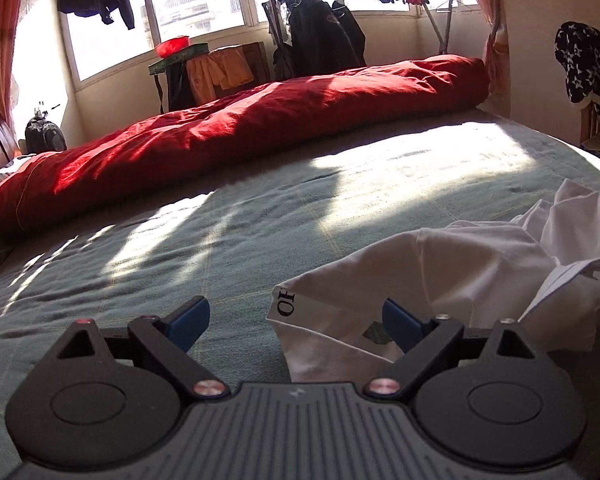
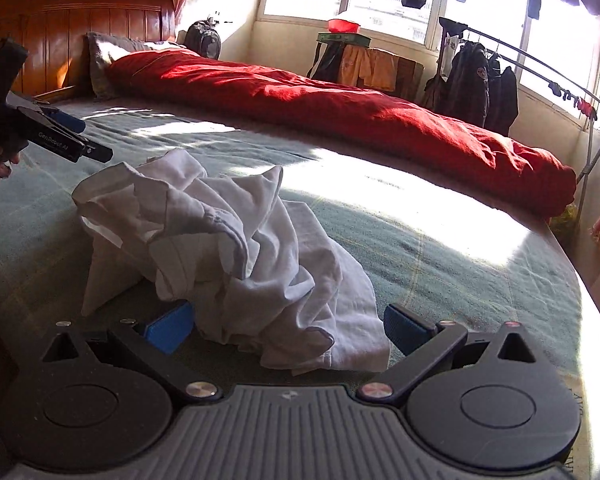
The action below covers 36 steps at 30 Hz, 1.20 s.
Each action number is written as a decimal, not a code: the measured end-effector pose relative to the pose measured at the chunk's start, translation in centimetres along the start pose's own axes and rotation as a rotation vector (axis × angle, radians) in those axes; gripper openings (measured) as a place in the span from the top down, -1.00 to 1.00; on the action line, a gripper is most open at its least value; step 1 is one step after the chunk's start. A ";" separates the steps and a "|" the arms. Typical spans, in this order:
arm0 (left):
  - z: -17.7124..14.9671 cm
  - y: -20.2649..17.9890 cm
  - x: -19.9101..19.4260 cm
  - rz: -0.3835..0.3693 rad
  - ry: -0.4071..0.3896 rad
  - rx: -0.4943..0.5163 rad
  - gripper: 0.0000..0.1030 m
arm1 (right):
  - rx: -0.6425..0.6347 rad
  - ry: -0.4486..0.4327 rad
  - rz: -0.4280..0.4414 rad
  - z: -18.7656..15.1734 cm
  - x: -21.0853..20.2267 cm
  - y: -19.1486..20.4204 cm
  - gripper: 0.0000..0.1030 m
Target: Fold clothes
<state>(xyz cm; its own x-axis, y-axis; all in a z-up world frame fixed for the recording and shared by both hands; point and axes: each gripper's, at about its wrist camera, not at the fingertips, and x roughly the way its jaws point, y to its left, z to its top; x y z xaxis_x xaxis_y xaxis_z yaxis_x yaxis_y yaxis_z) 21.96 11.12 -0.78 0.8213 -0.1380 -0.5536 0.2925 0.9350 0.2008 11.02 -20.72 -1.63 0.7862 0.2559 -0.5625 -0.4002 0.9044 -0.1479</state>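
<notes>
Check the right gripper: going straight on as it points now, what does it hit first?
Most likely the crumpled white garment: its heap lies between the open blue fingers of the right gripper, on the green bedspread. Exact depth is unclear.

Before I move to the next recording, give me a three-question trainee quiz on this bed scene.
1. True or false: the crumpled white cotton garment is already folded flat on the green woven bedspread.
2. What lies along the far side of the bed? A) rolled red quilt B) blue towel C) grey rug
3. Fill in: both the left gripper and right gripper have their fingers ____.

Key: 1 false, it lies in a heap. 2 A, the rolled red quilt. 3 open, neither pressing the cloth.
</notes>
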 end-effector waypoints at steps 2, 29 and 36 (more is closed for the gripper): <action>0.3 -0.8 -0.3 -0.010 -0.003 0.040 -0.82 | -0.005 -0.004 0.012 0.1 -0.4 0.2 -0.99; -3.4 -5.1 -6.0 -0.099 -0.071 0.245 -0.73 | -0.664 -0.118 0.167 6.0 -2.0 9.9 -0.27; -2.1 -8.4 -3.5 -0.163 -0.061 0.434 0.09 | -0.604 -0.092 0.185 5.7 -1.9 9.6 -0.27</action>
<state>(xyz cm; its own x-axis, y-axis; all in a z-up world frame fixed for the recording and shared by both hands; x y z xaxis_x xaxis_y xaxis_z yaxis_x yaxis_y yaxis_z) 15.57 4.42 -2.19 0.7709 -0.3027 -0.5604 0.5875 0.6779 0.4420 8.35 -10.56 2.63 0.7054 0.4415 -0.5545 -0.7068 0.4977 -0.5028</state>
